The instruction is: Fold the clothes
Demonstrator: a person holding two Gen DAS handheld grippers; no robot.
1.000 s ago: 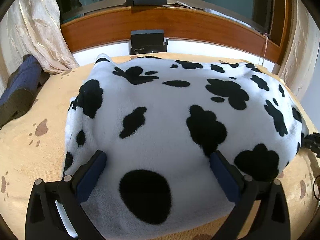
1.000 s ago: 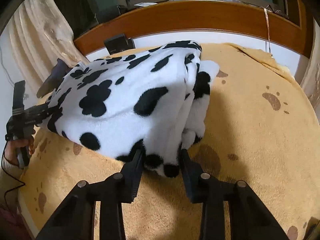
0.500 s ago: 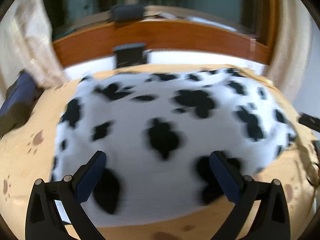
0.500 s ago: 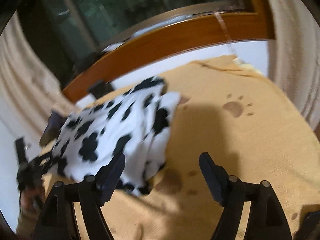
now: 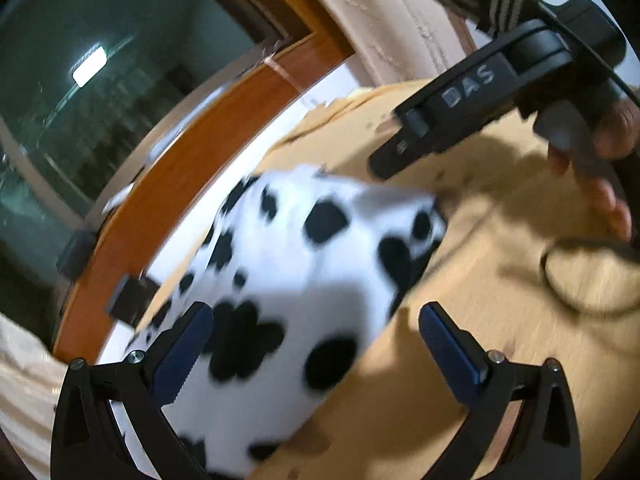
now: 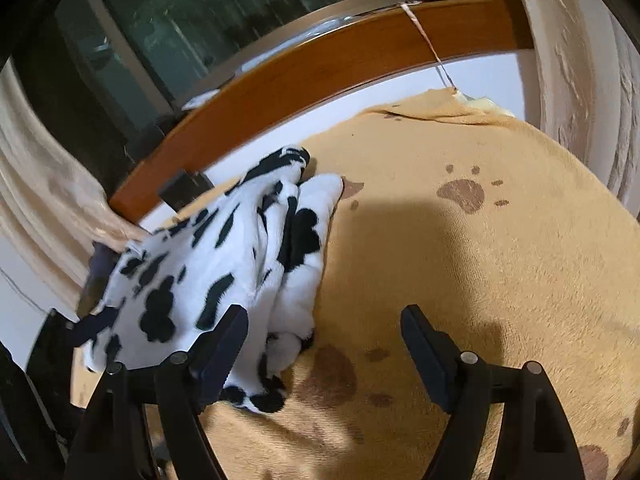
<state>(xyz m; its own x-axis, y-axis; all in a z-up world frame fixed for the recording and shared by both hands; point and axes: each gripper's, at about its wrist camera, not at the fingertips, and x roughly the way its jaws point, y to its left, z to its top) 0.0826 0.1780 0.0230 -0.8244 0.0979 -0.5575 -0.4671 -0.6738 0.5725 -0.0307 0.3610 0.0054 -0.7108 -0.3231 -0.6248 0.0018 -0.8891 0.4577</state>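
A folded white fleece garment with black cow spots (image 5: pixel 304 280) lies on a tan blanket with brown paw prints (image 5: pixel 460 248). My left gripper (image 5: pixel 316 340) is open and empty, raised and tilted above the garment's near end. In the right wrist view the garment (image 6: pixel 224 264) lies at the left, its folded layers facing the bare blanket (image 6: pixel 460 280). My right gripper (image 6: pixel 324 344) is open and empty, lifted off, its left finger over the garment's near edge. The right gripper's body (image 5: pixel 480 96) and the hand holding it show in the left wrist view.
A wooden window ledge (image 6: pixel 320 68) and dark window run behind the bed. Cream curtains (image 6: pixel 592 80) hang at both sides. A small black box (image 6: pixel 184 192) stands at the blanket's far edge. A black cable (image 5: pixel 580 276) loops over the blanket at the right.
The right gripper let go of the garment's edge, opened wide and lifted back. The left gripper rose from the garment and swung to the right, tilting the view.
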